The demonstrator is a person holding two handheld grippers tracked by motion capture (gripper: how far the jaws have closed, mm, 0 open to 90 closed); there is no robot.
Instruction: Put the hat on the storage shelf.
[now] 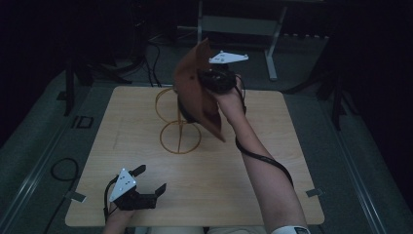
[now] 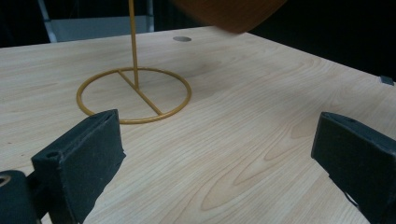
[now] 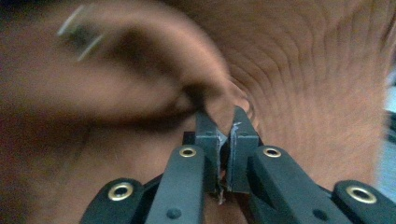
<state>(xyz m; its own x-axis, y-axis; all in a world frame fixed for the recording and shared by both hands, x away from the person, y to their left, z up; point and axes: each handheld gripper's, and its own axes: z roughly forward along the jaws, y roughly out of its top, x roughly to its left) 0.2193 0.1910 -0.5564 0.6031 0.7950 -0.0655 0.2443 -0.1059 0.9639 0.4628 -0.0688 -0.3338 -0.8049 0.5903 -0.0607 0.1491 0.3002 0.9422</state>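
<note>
My right gripper is raised over the back middle of the table, shut on a brown hat. In the right gripper view the fingertips pinch a fold of the hat, which is blurred on the left. The hat hangs just above and to the right of a gold wire stand with a ring base and an upright rod. My left gripper rests low at the table's near left, open, nothing between its jaws. In the left gripper view the stand is ahead, with the hat's edge above it.
The light wooden table has bare wood around the stand and in front of my left gripper. A small round hole sits near its far edge. A grey metal frame stands behind, and cables lie on the floor at left.
</note>
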